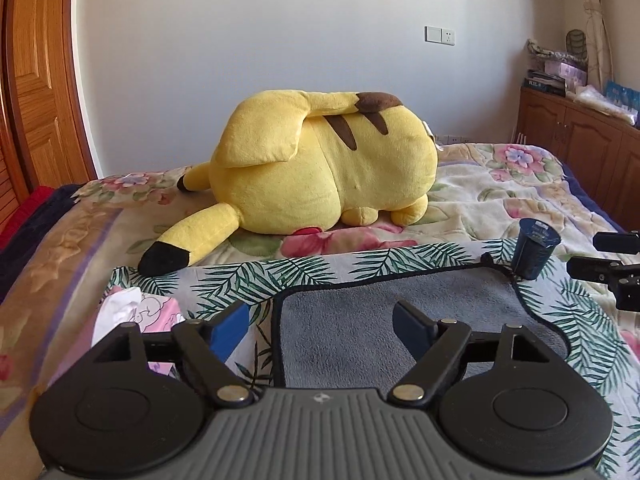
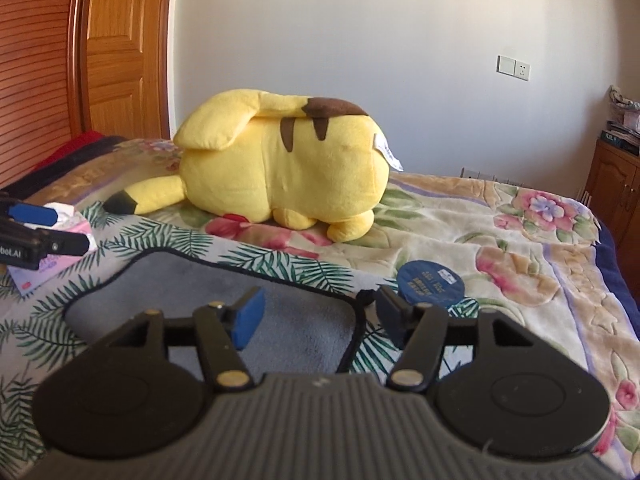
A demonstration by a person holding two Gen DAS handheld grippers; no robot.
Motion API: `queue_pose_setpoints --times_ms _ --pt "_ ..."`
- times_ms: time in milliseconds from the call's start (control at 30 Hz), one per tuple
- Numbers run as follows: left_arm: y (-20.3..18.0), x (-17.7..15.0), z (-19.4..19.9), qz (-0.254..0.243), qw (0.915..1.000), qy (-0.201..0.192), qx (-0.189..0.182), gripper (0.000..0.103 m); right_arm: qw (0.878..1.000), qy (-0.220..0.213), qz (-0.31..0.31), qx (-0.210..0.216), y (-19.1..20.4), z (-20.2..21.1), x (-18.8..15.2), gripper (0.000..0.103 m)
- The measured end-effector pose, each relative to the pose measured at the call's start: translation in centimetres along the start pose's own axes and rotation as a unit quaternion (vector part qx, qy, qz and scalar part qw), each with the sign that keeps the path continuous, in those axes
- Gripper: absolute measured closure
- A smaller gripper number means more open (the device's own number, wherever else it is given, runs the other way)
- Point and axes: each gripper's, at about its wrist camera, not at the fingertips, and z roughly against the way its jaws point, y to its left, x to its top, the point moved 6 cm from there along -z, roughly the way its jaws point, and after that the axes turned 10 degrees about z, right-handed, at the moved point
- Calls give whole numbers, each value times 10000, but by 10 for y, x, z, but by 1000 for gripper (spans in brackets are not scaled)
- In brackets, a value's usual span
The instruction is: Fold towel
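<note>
The grey towel lies flat on the bed under both grippers, left gripper and right gripper spread open and empty, apparently poised to pinch its edges.

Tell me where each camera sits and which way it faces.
Left wrist: on the left hand-held gripper, open over the grey towel, facing the yellow plush toy.
Right wrist: on the right hand-held gripper, open at the towel's right edge near the dark cup.
Shared: towel, toy, cup, wall.
</note>
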Motion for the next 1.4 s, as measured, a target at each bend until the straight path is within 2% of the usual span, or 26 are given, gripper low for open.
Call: queue_pose_setpoints --times_ms 67,100,233,333,633,1000,1400 --pt "0 4 10 6 10000 -22 11 39 10000 -40 22 -44 0 9 2 18" --pt "-1 6 16 15 10000 -46 11 38 9999 -64 56 -56 1 14 3 15" --pt "-3 15 39 63 9998 -171 -29 33 9999 -93 60 -62 2 30 7 13" --pt "-9 20 56 -23 9996 -265 -64 27 9999 -114 48 -22 2 38 11 0" --pt "-18 31 96 -104 9986 -465 -230 20 9998 -155 -22 -103 2 62 21 0" --pt "-14 48 156 -161 9968 -740 -271 19 9992 -376 11 -139 6 109 45 0" --pt "-10 32 210 -331 9956 -828 -302 19 9984 -549 -13 -124 21 156 51 0"
